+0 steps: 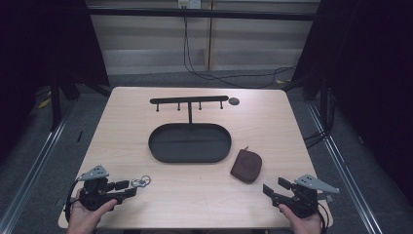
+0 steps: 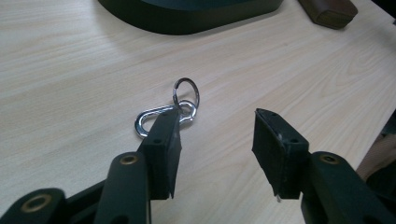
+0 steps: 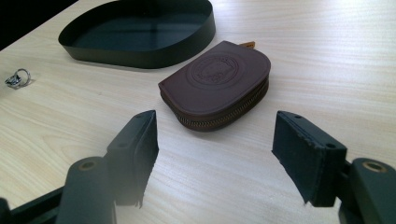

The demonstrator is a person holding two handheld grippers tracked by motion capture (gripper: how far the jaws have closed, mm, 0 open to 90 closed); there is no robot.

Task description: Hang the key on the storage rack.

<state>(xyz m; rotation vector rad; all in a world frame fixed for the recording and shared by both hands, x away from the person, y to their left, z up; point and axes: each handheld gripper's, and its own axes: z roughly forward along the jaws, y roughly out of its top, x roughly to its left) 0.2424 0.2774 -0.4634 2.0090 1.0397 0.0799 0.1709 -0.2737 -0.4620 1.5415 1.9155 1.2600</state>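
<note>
A silver carabiner with a key ring (image 1: 140,182) (image 2: 170,109) lies on the wooden table just ahead of my left gripper (image 1: 127,188) (image 2: 217,128), which is open; its left fingertip (image 2: 164,135) sits right at the carabiner. A brown zipped leather pouch (image 1: 246,165) (image 3: 219,81) lies on the table in front of my right gripper (image 1: 273,188) (image 3: 215,135), open and apart from it. A black oval tray (image 1: 158,148) (image 3: 187,44) with a T-shaped hook rack (image 1: 189,100) stands in the table's middle.
A small dark round disc (image 1: 234,101) lies at the back right of the rack. The table's near edge (image 1: 195,227) runs just under both hands. Cables trail on the floor behind the table.
</note>
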